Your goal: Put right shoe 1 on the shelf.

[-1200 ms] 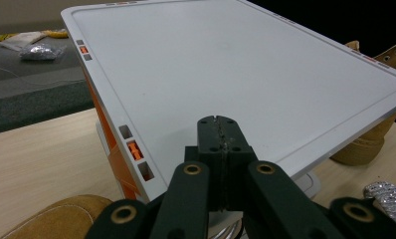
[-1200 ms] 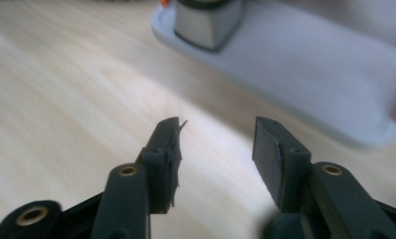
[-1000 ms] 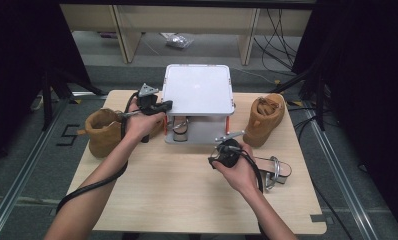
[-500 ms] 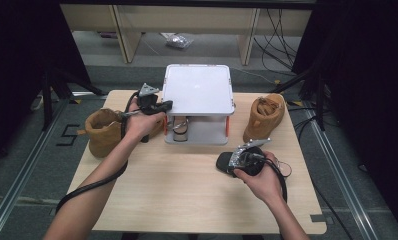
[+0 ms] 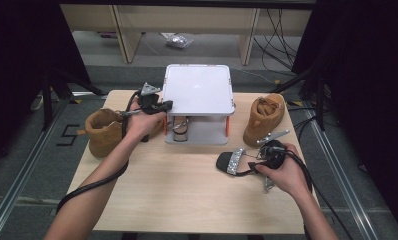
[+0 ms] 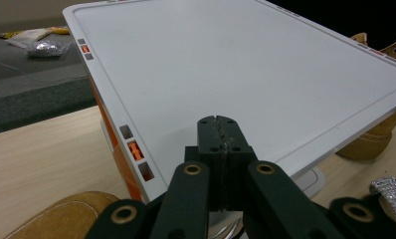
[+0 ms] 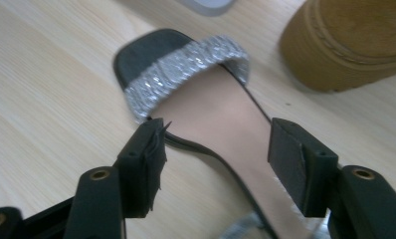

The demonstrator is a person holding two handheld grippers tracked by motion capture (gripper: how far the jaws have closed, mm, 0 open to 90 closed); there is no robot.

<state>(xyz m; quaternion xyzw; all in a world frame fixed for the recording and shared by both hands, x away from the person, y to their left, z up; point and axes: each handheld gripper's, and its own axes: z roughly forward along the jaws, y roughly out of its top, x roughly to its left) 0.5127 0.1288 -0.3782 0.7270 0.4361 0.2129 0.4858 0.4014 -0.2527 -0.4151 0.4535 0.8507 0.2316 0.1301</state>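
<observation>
Your right gripper has swung from the table's middle out to the right side since the earlier frames, and its jaws have just been opening. In the right gripper view they stand wide, one each side of the sandal's sole, pads not pressing on it. Sandal lies flat on the table, sparkly silver strap across the toe, black sole, tan insole. In the high view it sits just left of your right hand, toe pointing left.

Just beyond it, right tan boot stands near the table's right edge, close to the sandal, not touching that you can tell.

Your left gripper hasn't shifted: jaws pressed together, nothing between them, tips hovering over the left edge of the white shelf. Contact with the shelf top: cannot tell. Second sandal sits on the shelf's lower level. Left tan boot stands beside your left forearm at the table's left side.
</observation>
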